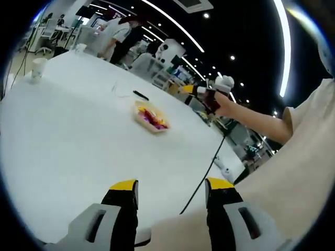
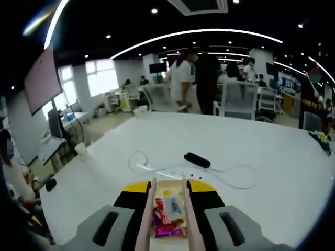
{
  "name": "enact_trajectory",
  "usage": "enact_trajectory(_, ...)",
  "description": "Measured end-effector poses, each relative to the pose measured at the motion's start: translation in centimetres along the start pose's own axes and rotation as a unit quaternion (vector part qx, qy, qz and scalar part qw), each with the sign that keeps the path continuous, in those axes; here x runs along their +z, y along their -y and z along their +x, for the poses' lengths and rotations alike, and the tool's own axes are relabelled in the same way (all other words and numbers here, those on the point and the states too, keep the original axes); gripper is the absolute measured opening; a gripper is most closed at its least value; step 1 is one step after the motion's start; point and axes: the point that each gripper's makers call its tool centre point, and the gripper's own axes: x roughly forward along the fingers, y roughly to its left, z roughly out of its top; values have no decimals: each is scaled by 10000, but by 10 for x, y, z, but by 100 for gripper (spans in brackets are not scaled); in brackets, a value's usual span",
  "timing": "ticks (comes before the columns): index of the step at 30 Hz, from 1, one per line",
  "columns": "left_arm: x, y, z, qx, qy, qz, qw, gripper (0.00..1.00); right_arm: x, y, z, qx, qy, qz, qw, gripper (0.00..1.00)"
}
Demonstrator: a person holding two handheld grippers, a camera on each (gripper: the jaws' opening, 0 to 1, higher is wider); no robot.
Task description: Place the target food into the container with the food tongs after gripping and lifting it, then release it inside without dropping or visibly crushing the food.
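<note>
So right now my right gripper (image 2: 167, 191) is clamped around a pair of food tongs (image 2: 168, 214), the pale arms running up between the jaws toward 12 o'clock. That makes sense to me, since the tongs have to do the picking and the gripper just squeezes them. The tong tips sit over a shallow container (image 2: 168, 209) with colourful wrapped food (image 2: 165, 215) in it, pinks, reds and something clear, right at 6 o'clock in the right gripper view. I honestly can't tell if the tips are touching anything or just hanging above it. Just past the container at 12 o'clock there's a black remote-looking thing (image 2: 197, 160) and a loop of white cable (image 2: 157, 166) on the white worktop (image 2: 272, 157). From the left gripper view, the same tray (image 1: 151, 116) sits out at about 12 o'clock, well apart from my left gripper (image 1: 171, 184), whose jaws are spread wide with nothing between them; I reckon it's just parked out of the way. The right gripper (image 1: 201, 94) shows off at 1 o'clock, held in the person's hand (image 1: 222, 102). A paper cup (image 1: 38, 67) sits far off at 10 o'clock.
</note>
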Motion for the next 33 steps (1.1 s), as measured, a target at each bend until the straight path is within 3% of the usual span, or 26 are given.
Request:
enact_trajectory(19, 10, 4, 4, -75, -38, 127, 9999, 51, -24, -30, -9, 640, -174, -16, 9978, 28)
enact_trajectory(27, 18, 6, 3, -109, -62, 270, 9996, 50, -31, -51, -20, 984, -155, 2, 9950, 29)
enact_trajectory(33, 29, 15, 3, -191, -1, 388, 9991, 50, -35, -86, -36, 1444, -3, 0, 9895, 29)
